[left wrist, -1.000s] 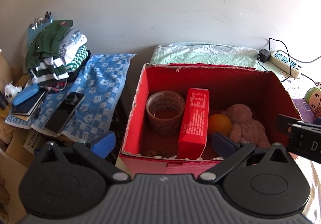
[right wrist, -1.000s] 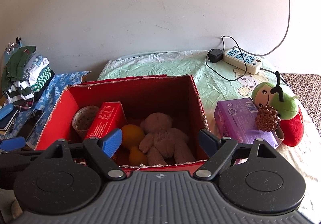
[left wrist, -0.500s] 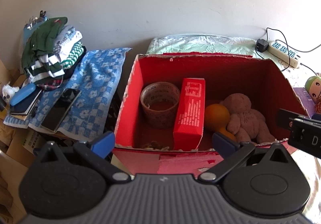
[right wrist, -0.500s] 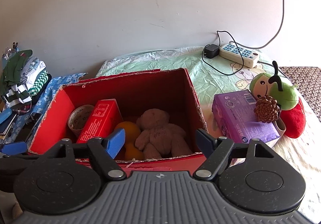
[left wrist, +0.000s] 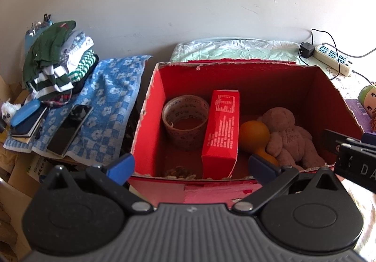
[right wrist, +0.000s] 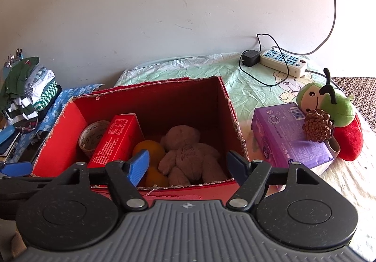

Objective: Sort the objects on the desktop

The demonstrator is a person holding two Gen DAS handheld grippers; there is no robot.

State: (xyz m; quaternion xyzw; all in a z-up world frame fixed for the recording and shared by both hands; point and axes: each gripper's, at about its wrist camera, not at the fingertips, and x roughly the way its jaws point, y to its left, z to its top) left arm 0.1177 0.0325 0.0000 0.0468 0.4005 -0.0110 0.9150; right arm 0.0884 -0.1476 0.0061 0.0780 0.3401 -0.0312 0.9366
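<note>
Both tools are spread wide, holding nothing, at the red box [right wrist: 150, 97] that already has 4 things inside. Looks like between picks: right tool [right wrist: 188, 164] probably goes for the pinecone [right wrist: 317, 125] on the purple pack [right wrist: 282, 142] next.

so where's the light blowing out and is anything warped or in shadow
Right wrist view: sunlight washes out the bedsheet at the lower right; the power strip near the edge curves with fisheye. Left wrist view: the red box interior sits in shadow around the tape roll, and the frame corners go dark.
</note>
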